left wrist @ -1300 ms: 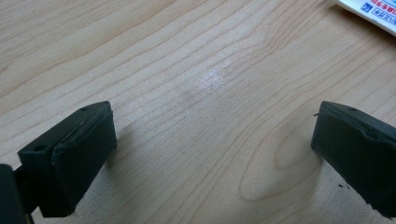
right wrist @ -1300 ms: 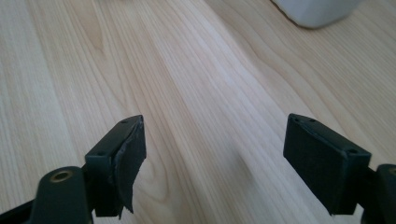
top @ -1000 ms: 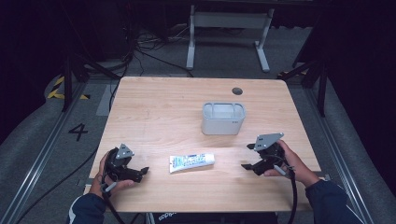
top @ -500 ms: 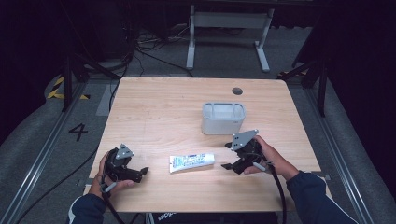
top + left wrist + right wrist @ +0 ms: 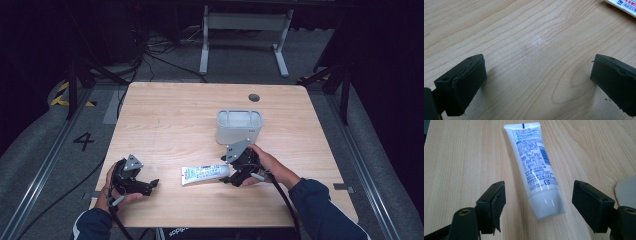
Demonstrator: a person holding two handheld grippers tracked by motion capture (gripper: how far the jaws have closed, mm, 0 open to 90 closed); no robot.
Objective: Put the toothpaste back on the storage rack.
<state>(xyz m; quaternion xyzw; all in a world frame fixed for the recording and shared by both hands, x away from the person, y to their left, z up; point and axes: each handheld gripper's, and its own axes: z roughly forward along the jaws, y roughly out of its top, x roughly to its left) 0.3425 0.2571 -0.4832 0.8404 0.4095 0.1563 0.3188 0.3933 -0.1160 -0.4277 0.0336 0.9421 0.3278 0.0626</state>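
Here the right hand-held gripper (image 5: 537, 207) straddles the white tube's (image 5: 536, 170) cap end, jaws apart; the left hand-held gripper (image 5: 537, 80) rests spread over bare tabletop (image 5: 524, 37).

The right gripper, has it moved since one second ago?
Yes. The right gripper has moved left along the table, toward the tube; its open jaws now flank the cap end.

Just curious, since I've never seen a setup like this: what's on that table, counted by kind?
Tubes: 1, the white tube lying flat
Containers: 1, the grey bin
Handheld grippers: 2, left gripper and right gripper
Total: 4
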